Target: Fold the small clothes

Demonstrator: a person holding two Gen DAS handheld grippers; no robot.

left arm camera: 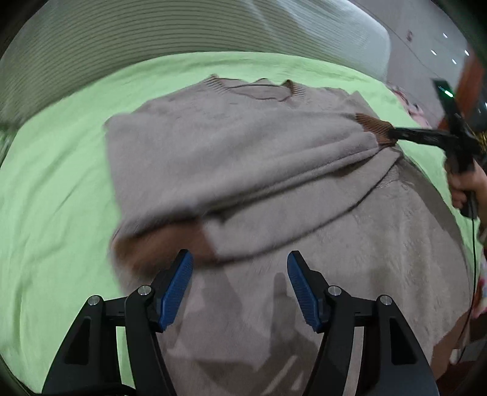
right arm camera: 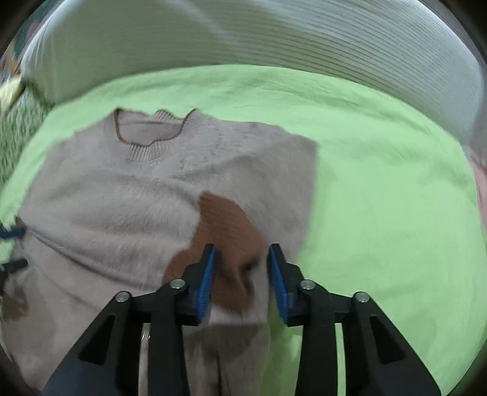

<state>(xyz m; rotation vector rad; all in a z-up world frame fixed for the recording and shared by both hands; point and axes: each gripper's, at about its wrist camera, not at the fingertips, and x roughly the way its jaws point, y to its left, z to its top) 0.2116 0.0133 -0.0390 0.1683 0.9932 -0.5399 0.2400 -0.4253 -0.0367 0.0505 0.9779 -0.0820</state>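
A fuzzy taupe sweater (left arm camera: 231,158) with brown cuffs lies on a green sheet (left arm camera: 54,189), collar at the far side. One sleeve is folded across the body; its brown cuff (left arm camera: 164,243) lies just ahead of my left gripper (left arm camera: 240,286), which is open and empty above the lower body. In the left wrist view my right gripper (left arm camera: 395,137) touches the other brown cuff (left arm camera: 376,129) at the right. In the right wrist view my right gripper (right arm camera: 242,274) has its blue pads (right arm camera: 207,280) apart around a brown cuff (right arm camera: 225,222) on the sweater (right arm camera: 106,213).
A white ribbed cover or headboard (left arm camera: 152,27) runs along the far edge of the sheet (right arm camera: 380,182). Pinkish fabric (left arm camera: 411,106) lies at the far right. A hand (left arm camera: 465,185) and cable are at the right edge.
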